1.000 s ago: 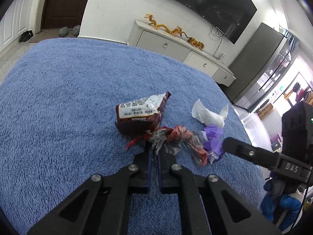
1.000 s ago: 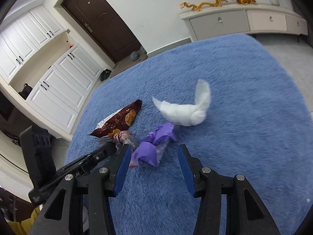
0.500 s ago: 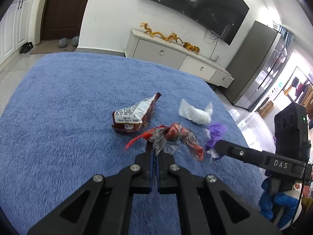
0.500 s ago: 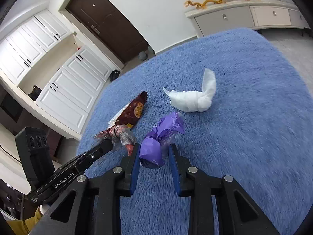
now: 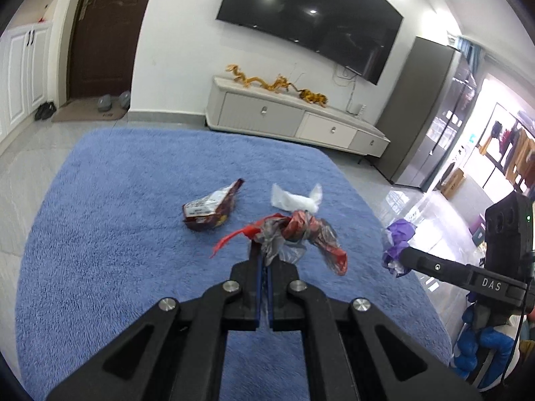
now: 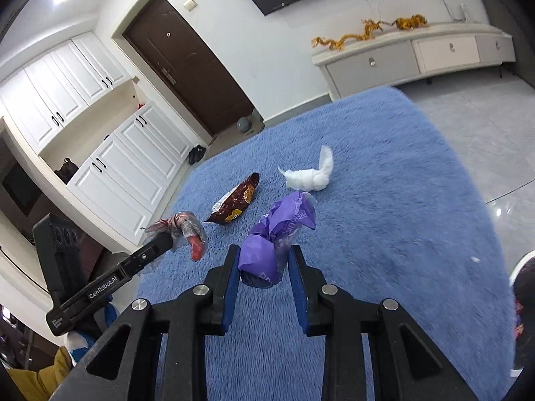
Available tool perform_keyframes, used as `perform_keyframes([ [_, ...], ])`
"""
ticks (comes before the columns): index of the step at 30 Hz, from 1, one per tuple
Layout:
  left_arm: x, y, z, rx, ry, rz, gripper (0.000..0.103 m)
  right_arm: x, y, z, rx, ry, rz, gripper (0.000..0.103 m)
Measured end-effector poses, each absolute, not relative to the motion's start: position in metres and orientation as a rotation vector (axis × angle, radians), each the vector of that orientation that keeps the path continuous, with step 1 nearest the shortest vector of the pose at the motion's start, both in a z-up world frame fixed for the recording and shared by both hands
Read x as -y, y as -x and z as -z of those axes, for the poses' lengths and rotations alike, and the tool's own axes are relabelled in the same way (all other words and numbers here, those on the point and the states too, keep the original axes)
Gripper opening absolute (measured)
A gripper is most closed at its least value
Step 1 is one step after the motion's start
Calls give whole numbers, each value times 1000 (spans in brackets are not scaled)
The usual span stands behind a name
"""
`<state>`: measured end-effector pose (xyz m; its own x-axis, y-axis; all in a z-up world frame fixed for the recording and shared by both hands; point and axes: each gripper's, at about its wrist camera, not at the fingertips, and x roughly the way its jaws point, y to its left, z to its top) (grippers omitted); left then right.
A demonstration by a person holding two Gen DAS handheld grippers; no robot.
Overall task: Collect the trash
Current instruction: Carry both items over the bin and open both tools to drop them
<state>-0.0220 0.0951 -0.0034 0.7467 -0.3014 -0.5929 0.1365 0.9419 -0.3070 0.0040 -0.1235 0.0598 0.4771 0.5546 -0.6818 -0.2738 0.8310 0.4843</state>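
Left gripper (image 5: 265,260) and right gripper (image 6: 264,264): black angular linkages, silver screws, blue finger pads (image 6: 230,295). White "DAS" and "GenRobot.AI" lettering noted.

My left gripper (image 5: 264,260) hides the pinched end of the red wrapper (image 5: 294,230) between its fingers. On my right gripper (image 6: 264,267), the fingers cover the sides of the purple wrapper (image 6: 277,227), whose print is creased beyond reading. The brown snack bag (image 5: 210,209) label is too small to read. The blue rug (image 6: 401,217) blurs at its edges.
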Motion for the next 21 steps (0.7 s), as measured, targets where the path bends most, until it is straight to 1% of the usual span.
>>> perform_keyframes([
  [7, -65, 41, -13, -670, 207, 268, 2, 146, 28, -77, -890, -304, -477, 27],
  [16, -38, 53, -13, -695, 172, 282, 2, 174, 58, -83, -852, -303, -411, 27],
  [21, -22, 65, -20, -678, 127, 279, 2, 188, 67, -87, -823, -326, -396, 27],
])
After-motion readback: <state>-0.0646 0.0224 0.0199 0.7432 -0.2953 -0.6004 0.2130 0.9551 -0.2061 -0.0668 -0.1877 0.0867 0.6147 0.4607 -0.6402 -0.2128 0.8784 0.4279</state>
